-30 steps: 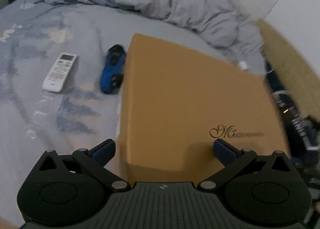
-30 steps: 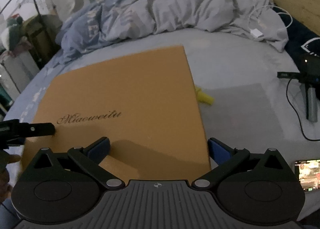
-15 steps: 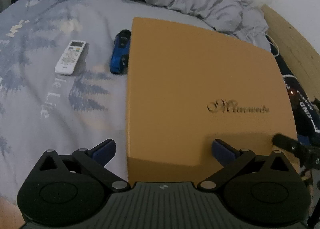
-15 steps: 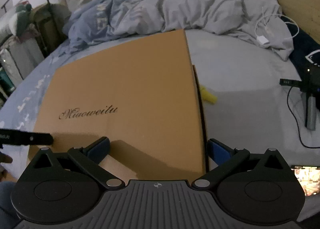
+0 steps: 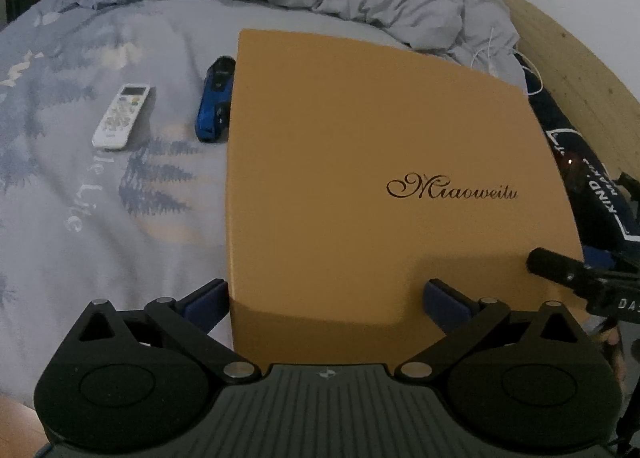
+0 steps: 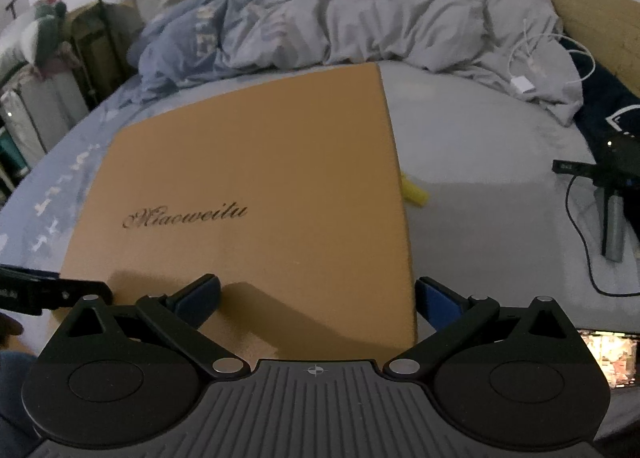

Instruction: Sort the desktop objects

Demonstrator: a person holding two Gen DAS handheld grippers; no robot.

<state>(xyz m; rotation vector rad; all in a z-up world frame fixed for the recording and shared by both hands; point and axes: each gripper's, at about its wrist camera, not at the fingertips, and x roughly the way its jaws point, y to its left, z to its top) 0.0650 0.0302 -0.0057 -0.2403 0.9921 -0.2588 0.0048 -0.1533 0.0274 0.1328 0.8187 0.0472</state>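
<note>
The bed (image 5: 100,242) carried everything, its grey-blue sheet printed with dark fir trees and some pale letters that I could not read fully. A crumpled duvet (image 6: 360,26) was pushed to the far side, probably to leave a flat area for the sorting.

The biggest thing of the task was the orange box (image 5: 360,162), closed with its flat lid and lying in the middle of the bed. On the lid the word "Miaoweitu" was written in dark curly script. Both tools stood at its near edge, one at each near corner, which I judge was the position for taking the lid together, since it is too wide for one tool.

The left gripper (image 5: 326,300) had its jaws spread wide, one finger just outside the left wall of the box and the other above the lid; they held nothing. The right gripper (image 6: 318,296) was also spread and empty, with one finger over the lid and the other just past the right edge.

At the right of the bed lay a dark cloth (image 5: 600,186) with white letters (only "KIND" was readable).

The white remote control (image 5: 120,116) lay apart from the box on its left, buttons up; its small print was too fine to read. The blue toy car (image 5: 214,100) lay just beside the left wall of the box. A yellow object (image 6: 414,192) showed partly from behind the right wall; what it was I cannot tell. These small things were likely waiting to go in the box.
</note>
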